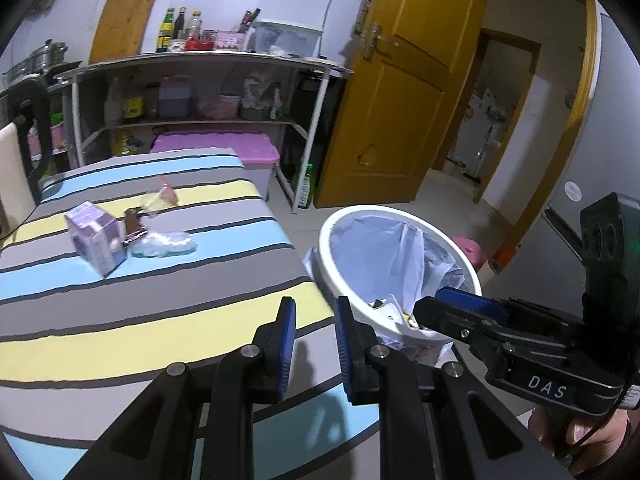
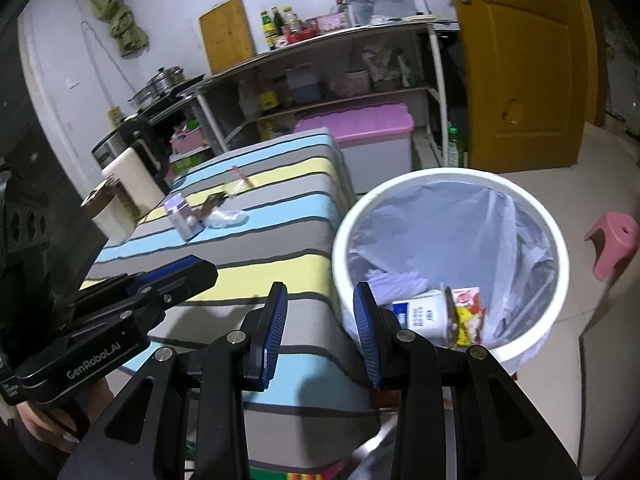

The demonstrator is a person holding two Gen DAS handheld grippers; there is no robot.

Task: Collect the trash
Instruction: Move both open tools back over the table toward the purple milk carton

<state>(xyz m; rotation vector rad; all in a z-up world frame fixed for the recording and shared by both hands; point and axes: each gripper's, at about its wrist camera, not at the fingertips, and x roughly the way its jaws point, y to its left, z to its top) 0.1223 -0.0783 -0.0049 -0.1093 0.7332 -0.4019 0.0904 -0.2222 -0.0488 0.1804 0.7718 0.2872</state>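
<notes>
Several pieces of trash lie on the striped table (image 1: pixel 168 320): a purple box (image 1: pixel 96 240), a brown wrapper (image 1: pixel 134 226), a clear plastic bag (image 1: pixel 164 245) and a yellow-red wrapper (image 1: pixel 160 198). The same box (image 2: pixel 182 216) and bag (image 2: pixel 228 218) show small in the right wrist view. A white bin (image 2: pixel 440 174) with a clear liner stands beside the table; it holds a white cup (image 2: pixel 424 314), a red-yellow packet (image 2: pixel 468 312) and tissue. My left gripper (image 1: pixel 316 344) hangs open and empty over the table's near corner. My right gripper (image 2: pixel 320 328) is open and empty, between table edge and bin (image 1: pixel 340 224).
A metal shelf (image 1: pixel 208 58) with bottles and jars stands behind the table, a pink-lidded storage box (image 1: pixel 224 146) under it. A chair (image 1: pixel 16 168) is at the table's left. A yellow door (image 1: pixel 404 92) stands open, a green bottle (image 1: pixel 306 190) beside it. A pink stool (image 2: pixel 612 240) sits right of the bin.
</notes>
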